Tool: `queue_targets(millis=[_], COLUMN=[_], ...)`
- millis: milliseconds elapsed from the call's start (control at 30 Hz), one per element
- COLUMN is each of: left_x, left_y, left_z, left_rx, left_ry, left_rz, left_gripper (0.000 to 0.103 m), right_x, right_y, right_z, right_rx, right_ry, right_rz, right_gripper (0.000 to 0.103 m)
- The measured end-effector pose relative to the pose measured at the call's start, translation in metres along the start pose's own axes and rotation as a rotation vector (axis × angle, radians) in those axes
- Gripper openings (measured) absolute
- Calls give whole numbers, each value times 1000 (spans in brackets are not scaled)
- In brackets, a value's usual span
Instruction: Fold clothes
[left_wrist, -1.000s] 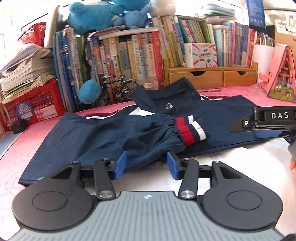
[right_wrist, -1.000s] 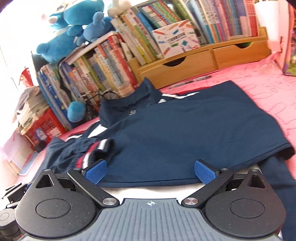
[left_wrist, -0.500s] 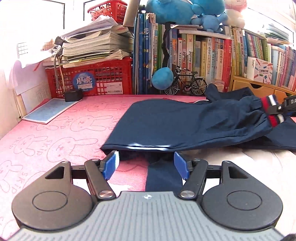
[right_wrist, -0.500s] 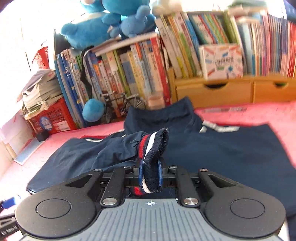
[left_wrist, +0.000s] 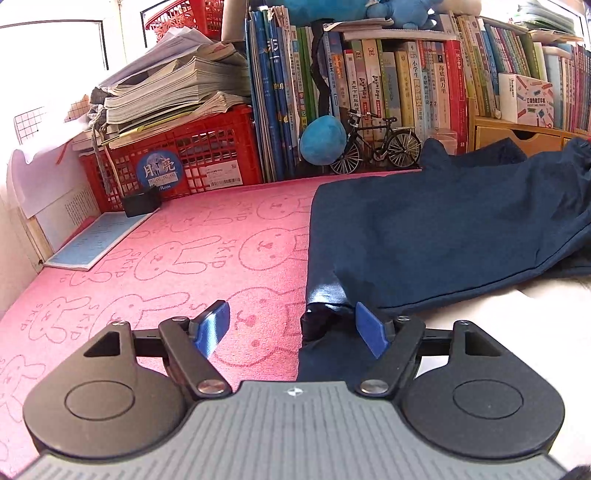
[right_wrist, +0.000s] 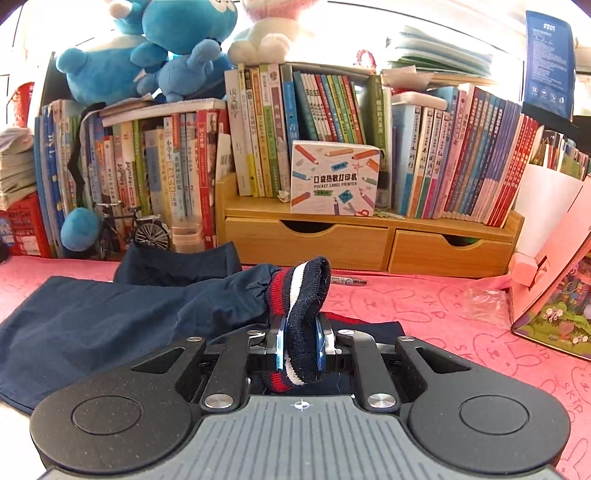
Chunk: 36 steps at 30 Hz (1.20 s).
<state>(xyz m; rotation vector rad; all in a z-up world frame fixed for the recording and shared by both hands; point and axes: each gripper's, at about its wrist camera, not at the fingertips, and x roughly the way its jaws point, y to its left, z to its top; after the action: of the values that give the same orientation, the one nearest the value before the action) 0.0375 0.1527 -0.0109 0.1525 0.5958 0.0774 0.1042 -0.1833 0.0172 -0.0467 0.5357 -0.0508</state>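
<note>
A navy jacket (left_wrist: 436, 236) lies on the pink rabbit-print mat (left_wrist: 177, 266). Its lower left corner (left_wrist: 321, 317) sits between the blue pads of my left gripper (left_wrist: 293, 328), which is open and low over the mat. My right gripper (right_wrist: 300, 347) is shut on the jacket's red, white and navy striped sleeve cuff (right_wrist: 301, 295) and holds it lifted above the jacket body (right_wrist: 92, 321). The sleeve trails left from the cuff.
A red basket (left_wrist: 173, 166) with stacked papers stands at the back left, beside rows of books (left_wrist: 369, 96), a model bicycle (left_wrist: 376, 144) and a blue plush ball (left_wrist: 323, 140). A wooden drawer unit (right_wrist: 369, 243) is behind the jacket. A pink toy house (right_wrist: 554, 295) stands at the right.
My right gripper closed on the striped cuff and lifted it. My left gripper swung left to the jacket's lower left corner and stayed open.
</note>
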Motion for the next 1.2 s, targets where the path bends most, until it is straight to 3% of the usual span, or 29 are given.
queue_targets(millis=[100,333,533,567,633,667,700,767,867,1000,1200], left_x=[8,9,10,10,10,10,10,9,9,3,-52], left_y=[-4,-3,-4,-4,-3,-3,-4,-5,-6,-9,-31], left_z=[-3,-4,-4,-4,-3,-3,-3,-3,-3,-5,-22], left_rx=[18,6,8,7,4,5,7,11,21,28,88], left_ry=[42,50,54,55,57,57,57,57,55,48,61], left_rz=[8,20,35,36,40,42,47,55,72,88,-28], left_gripper=[78,84,88,89,90,91,92,93,96,97,97], right_x=[9,37,60,61,57,54,47,32,0,-56,-121], right_y=[-2,-14,-19,-22,-29,-33,-39,-51,-62,-64,-60], right_z=[-9,-28,-50,-51,-49,-49,-50,-53,-58,-70,-105], right_rx=[-19,21,1,17,63,85,108,153,183,148,40], right_ry=[14,71,94,89,98,102,100,96,67,13,34], right_rz=[-22,-44,-73,-72,-92,-97,-62,8,82,149,223], right_gripper=[18,19,29,32,51,68,80,88,90,103,103])
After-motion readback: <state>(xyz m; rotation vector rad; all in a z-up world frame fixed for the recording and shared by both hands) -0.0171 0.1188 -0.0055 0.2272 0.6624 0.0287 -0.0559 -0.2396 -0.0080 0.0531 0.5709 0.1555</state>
